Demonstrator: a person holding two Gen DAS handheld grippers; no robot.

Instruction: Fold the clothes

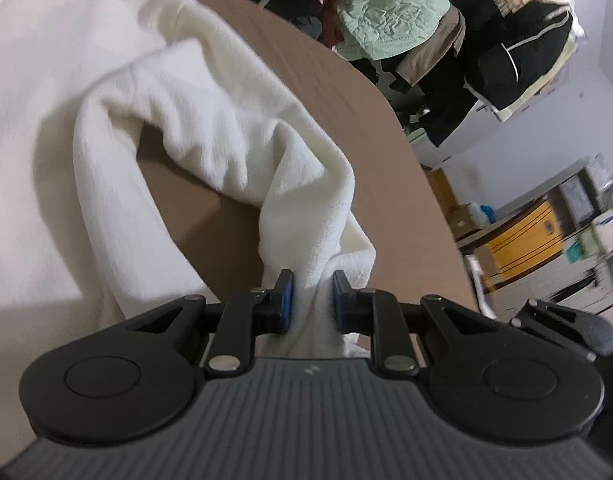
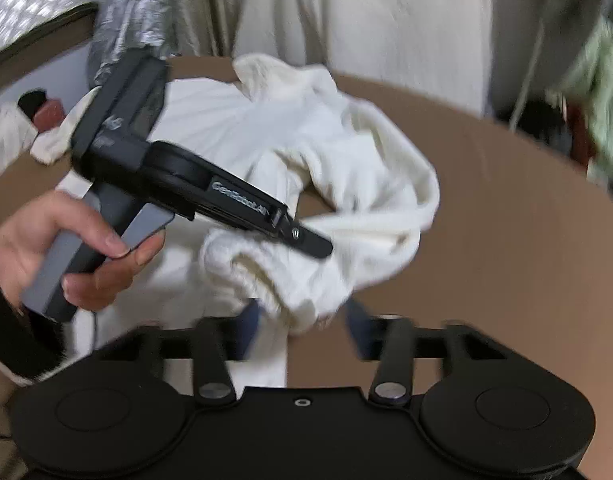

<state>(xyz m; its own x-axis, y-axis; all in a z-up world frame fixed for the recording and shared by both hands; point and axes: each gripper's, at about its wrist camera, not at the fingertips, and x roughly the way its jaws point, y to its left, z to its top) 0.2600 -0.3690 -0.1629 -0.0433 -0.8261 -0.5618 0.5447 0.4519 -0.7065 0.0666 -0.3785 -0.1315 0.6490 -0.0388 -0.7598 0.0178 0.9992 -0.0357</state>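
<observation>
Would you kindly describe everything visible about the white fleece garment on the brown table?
The cream-white fleece garment looks soft and fluffy, lying crumpled and part-folded on the brown table. One sleeve arches up off the surface, its ribbed cuff pinched between the blue pads of the left hand-held gripper. The right hand-held gripper sits open around a bunched fold, blurred.

Garment (image 1: 210,120) on table (image 1: 386,168), its sleeve end between left gripper (image 1: 311,294) fingers; right gripper (image 2: 302,332) just beside; clothes pile (image 1: 446,24) behind table.
</observation>
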